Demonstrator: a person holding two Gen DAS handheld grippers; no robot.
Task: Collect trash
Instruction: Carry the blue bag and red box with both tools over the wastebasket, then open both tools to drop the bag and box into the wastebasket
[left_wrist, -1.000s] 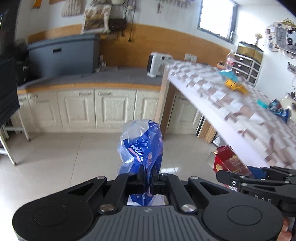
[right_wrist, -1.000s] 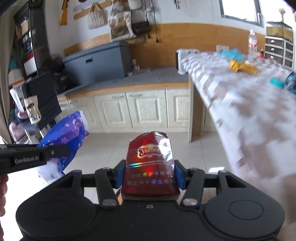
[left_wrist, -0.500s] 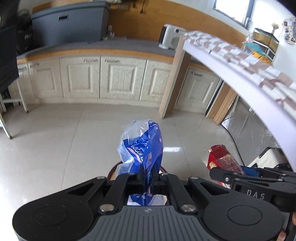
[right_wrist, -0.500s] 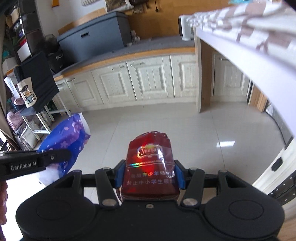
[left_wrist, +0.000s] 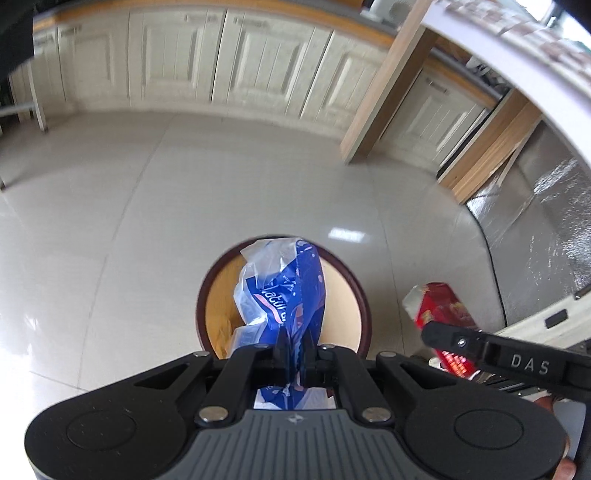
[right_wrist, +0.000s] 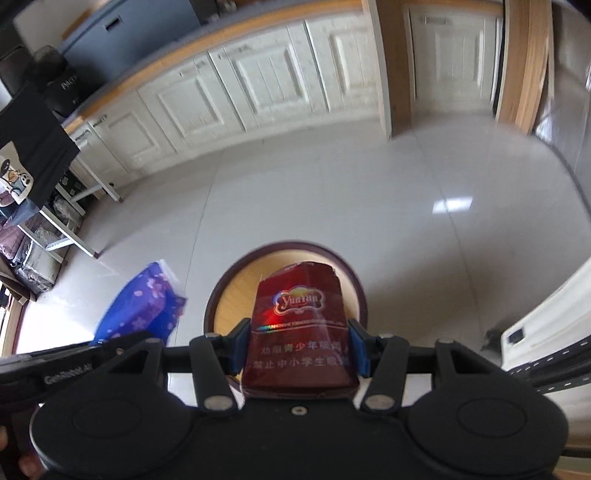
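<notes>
The left gripper (left_wrist: 295, 363) is clamped on a crumpled blue plastic wrapper (left_wrist: 284, 295), which sticks out past the fingertips over the open mouth of a round bin (left_wrist: 207, 295) with a dark rim. The right gripper (right_wrist: 299, 347) is closed on a red cigarette pack (right_wrist: 301, 317), held above the same bin. Bare tiled floor (right_wrist: 332, 192) surrounds the bin; white cabinets (left_wrist: 221, 59) stand well beyond, and a table edge (left_wrist: 517, 62) overhangs at the right.

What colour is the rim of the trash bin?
Dark maroon-brown rim, tan inside; clearest in the right wrist view.
</notes>
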